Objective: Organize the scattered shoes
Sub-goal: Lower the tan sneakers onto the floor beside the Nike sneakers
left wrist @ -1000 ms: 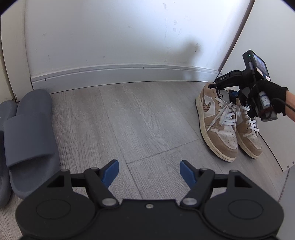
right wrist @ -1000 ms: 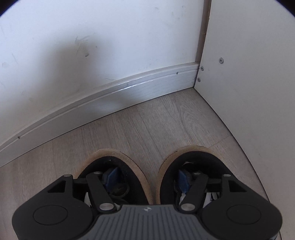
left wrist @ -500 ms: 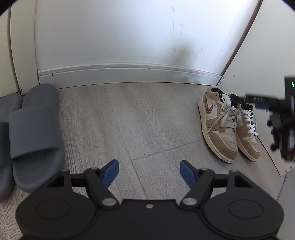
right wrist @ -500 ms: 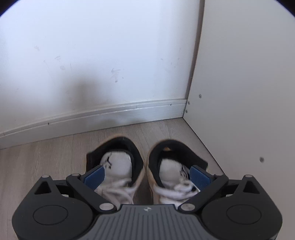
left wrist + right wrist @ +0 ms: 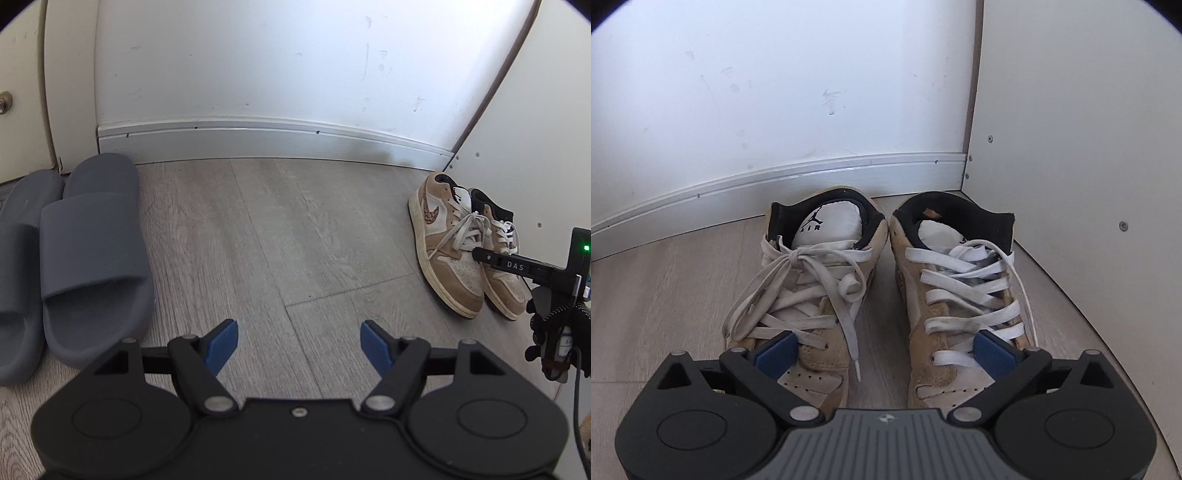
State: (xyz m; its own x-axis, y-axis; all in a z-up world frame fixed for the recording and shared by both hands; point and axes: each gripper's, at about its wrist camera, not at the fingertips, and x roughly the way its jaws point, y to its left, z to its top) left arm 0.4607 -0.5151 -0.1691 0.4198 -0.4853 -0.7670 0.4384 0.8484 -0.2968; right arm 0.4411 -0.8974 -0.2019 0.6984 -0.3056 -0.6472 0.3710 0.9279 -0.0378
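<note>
Sneakers (image 5: 879, 295) are sitting side by side in the corner, heels to the baseboard (image 5: 775, 188). The right gripper (image 5: 882, 349) is hanging wide open over their toes, holding nothing. The left gripper (image 5: 299, 345) is wide open and empty too. Gray slippers (image 5: 74, 254) are lying, maybe touching, far left.

Left claw (image 5: 299, 345) spread wide and empty, right claw (image 5: 882, 349) likewise, gloved hand (image 5: 561, 328) gripping its handle

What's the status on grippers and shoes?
Left gripper open, empty. Right gripper open above the tan sneakers, holding neither. Sneakers paired in the corner, grey slides paired by the wall. Nothing in the way.
</note>
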